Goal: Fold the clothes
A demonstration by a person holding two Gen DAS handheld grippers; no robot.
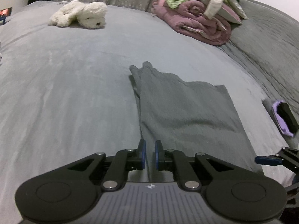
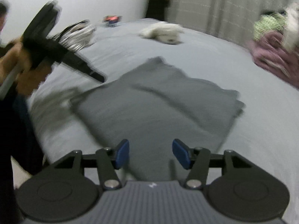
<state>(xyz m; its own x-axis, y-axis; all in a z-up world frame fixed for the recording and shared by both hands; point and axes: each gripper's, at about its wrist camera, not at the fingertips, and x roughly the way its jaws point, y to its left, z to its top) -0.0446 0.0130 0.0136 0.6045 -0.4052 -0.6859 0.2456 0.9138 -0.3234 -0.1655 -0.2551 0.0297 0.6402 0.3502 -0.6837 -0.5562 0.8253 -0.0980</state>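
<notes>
The grey garment (image 1: 186,115) lies on the grey bedspread (image 1: 65,74), already doubled over, well in front of the white plush dog (image 1: 82,15) and nearer than the pink blanket pile (image 1: 196,24). The left gripper (image 1: 150,155) hangs just above the garment's near left edge, blue pads nearly pressed together, and nothing looks pinched between them. In the other view the right gripper (image 2: 150,154) sits over the garment's near edge with its jaws spread apart and empty; that view is blurred, so fine creases are hard to read. Judging by the lie of the cloth, one fold is down and the next wants setting up. To do it well: part the left pads, bring both grippers to matching corners on the near edge, pinch all layers together, and carry them level toward the plush dog so the edges meet squarely.
</notes>
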